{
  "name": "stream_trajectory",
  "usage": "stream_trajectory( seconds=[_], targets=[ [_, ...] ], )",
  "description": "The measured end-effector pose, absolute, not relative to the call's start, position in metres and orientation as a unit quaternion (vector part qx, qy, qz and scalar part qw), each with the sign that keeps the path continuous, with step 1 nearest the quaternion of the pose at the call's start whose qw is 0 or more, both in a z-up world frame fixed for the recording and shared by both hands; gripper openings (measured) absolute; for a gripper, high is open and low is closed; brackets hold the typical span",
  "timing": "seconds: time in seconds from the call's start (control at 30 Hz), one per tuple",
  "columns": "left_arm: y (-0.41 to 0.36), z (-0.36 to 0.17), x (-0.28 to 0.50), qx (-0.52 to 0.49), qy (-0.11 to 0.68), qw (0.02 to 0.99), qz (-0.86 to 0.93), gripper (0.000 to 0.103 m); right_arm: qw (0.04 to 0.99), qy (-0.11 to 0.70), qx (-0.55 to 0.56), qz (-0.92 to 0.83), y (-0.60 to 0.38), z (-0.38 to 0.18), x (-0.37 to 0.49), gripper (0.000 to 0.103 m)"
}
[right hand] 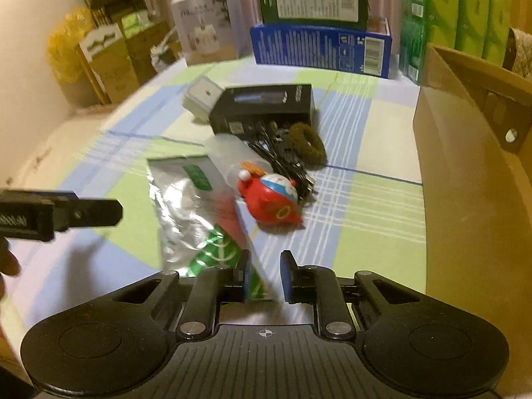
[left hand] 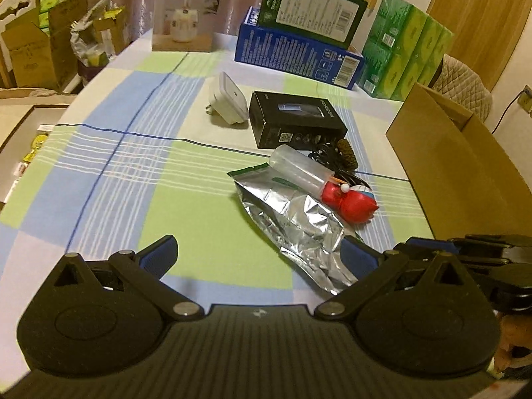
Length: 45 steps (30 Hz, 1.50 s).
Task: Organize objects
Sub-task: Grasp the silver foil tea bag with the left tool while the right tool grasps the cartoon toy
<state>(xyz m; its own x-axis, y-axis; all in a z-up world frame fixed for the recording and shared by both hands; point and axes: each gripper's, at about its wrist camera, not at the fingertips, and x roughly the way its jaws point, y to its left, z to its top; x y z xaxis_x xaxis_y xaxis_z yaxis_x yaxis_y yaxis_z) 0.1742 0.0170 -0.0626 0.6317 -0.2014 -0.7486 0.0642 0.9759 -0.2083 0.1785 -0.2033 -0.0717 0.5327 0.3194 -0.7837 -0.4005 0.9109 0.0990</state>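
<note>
A crumpled silver foil pouch (left hand: 296, 222) lies on the checked tablecloth; it also shows in the right wrist view (right hand: 186, 209). Beside it lie a red toy figure (left hand: 349, 201) (right hand: 272, 199), a clear plastic tube (left hand: 299, 166), a black cable (right hand: 286, 163), a brown hair tie (right hand: 307, 144), a black box (left hand: 296, 124) (right hand: 262, 108) and a white plug adapter (left hand: 227, 98) (right hand: 201, 98). My left gripper (left hand: 262, 252) is wide open, its right finger against the pouch's near end. My right gripper (right hand: 264, 274) is open a little, empty, its left finger over the pouch's corner.
An open cardboard box (left hand: 465, 166) (right hand: 472, 153) stands at the right. Blue and green boxes (left hand: 299, 50), green tissue packs (left hand: 405, 50) and a white product box (left hand: 186, 10) line the table's far edge. Cartons (left hand: 30, 53) stand on the floor at left.
</note>
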Motion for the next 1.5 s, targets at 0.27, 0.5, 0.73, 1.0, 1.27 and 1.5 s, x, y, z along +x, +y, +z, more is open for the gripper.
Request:
stream_trajectory(
  seconds=[0.27, 0.5, 0.73, 1.0, 1.27, 1.5],
  targets=[
    [0.016, -0.076, 0.195, -0.095, 0.434, 0.892, -0.085, 0.102, 0.856, 0.465, -0.054, 0.219, -0.192, -0.088, 0.186, 0.015],
    [0.016, -0.081, 0.204, -0.102, 0.444, 0.885, -0.093, 0.102, 0.84, 0.472, -0.023, 0.267, -0.181, -0.088, 0.182, 0.016],
    [0.005, -0.088, 0.222, -0.081, 0.461, 0.874, -0.126, 0.102, 0.873, 0.443, -0.05, 0.198, -0.198, -0.081, 0.189, 0.062],
    [-0.008, -0.104, 0.238, -0.06, 0.498, 0.855, -0.132, 0.088, 0.877, 0.438, -0.059, 0.188, -0.207, -0.078, 0.199, 0.062],
    [-0.016, -0.11, 0.247, -0.041, 0.508, 0.849, -0.138, 0.077, 0.877, 0.428, -0.068, 0.205, -0.202, -0.078, 0.206, 0.062],
    [0.0, -0.101, 0.247, -0.05, 0.503, 0.854, -0.126, 0.051, 0.877, 0.417, -0.042, 0.235, -0.197, -0.077, 0.222, 0.062]
  ],
)
